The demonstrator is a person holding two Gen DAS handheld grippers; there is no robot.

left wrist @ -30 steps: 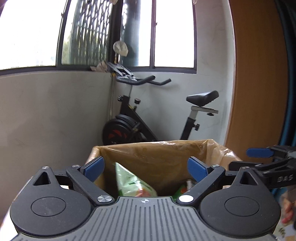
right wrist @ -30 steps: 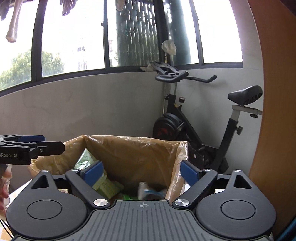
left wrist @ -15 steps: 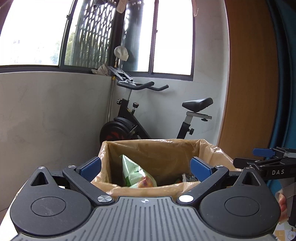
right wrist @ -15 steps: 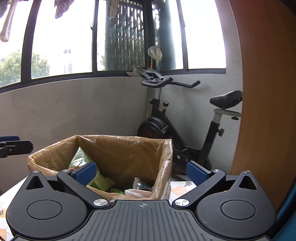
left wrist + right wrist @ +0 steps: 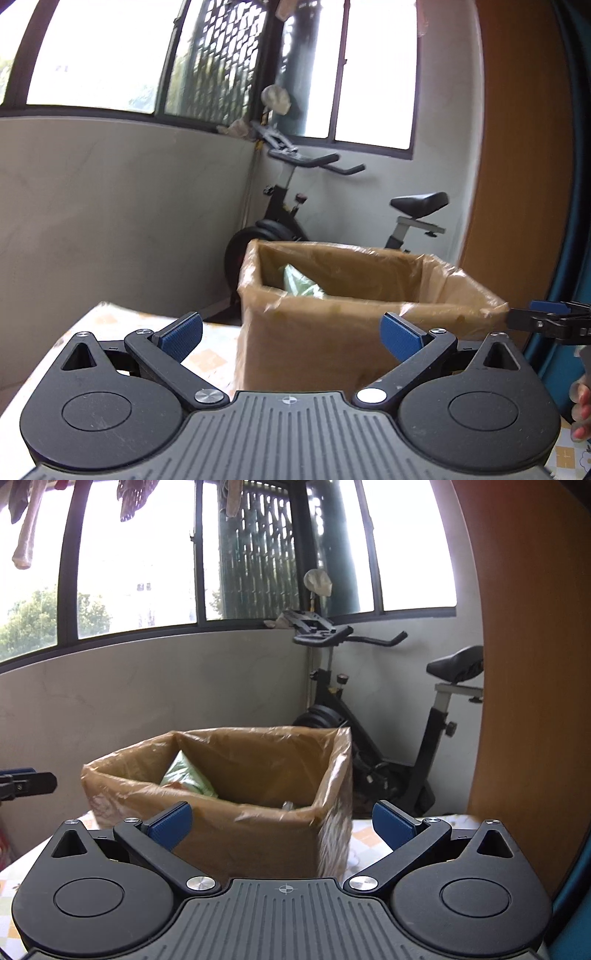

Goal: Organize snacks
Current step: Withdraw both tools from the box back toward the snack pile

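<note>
Both my left gripper [image 5: 291, 334] and my right gripper [image 5: 282, 821] have their jaws spread wide with nothing between them, each facing the box [image 5: 258, 834] lined with a brown bag that stands on the patterned table [image 5: 210, 354]. Inside it a green snack bag [image 5: 186, 775] leans against the far wall beside a smaller item I cannot identify, so I judge that part of the sorting done. No loose snacks show on the table, so I cannot tell what is left.

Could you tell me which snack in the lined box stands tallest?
The pale green snack bag, leaning in the box's far left corner; the small clear-wrapped item barely shows.
</note>
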